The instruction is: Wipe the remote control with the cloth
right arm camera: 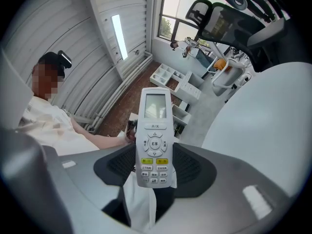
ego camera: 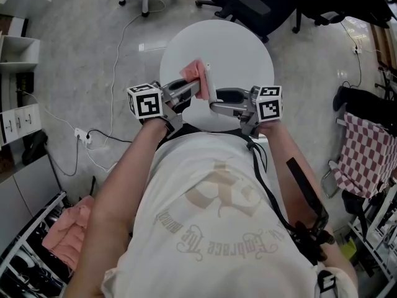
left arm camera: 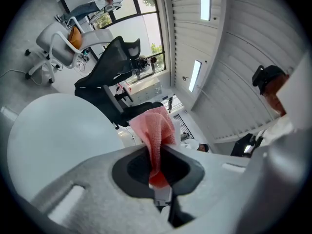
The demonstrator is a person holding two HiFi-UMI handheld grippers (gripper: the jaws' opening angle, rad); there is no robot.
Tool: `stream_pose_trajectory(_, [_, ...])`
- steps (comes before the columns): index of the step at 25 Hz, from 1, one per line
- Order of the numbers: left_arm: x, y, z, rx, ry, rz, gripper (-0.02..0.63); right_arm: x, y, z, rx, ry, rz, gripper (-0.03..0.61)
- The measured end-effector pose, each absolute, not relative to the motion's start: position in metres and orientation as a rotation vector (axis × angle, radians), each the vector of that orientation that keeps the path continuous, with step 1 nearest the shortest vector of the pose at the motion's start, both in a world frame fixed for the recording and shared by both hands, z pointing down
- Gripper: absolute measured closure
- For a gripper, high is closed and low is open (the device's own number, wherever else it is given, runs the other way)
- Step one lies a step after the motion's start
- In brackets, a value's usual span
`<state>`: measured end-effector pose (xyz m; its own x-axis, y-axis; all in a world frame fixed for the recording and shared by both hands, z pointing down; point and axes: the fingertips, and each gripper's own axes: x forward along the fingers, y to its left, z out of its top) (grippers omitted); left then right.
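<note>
Left gripper: fingers pinched together on the cloth, above the tabletop's near edge.
Right gripper: fingers clamped on the remote control's lower end, just beside the cloth.
Risk: I hold only the remote's end; a firm wipe could lever it loose and drop it.
Containers: none on the tabletop; a floor rack at my left holds pink fabric.
</note>
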<state>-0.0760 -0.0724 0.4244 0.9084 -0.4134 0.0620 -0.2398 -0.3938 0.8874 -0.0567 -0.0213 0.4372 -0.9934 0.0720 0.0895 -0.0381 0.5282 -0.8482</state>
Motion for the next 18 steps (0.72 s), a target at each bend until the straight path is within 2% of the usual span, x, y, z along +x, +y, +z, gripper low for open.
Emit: stream_pose_trajectory(18, [-0.047,-0.010,0.479,1.863,-0.366,0.012,0.594,-0.050,-0.057,0.439,0.117,-2.700,1.573,0.331])
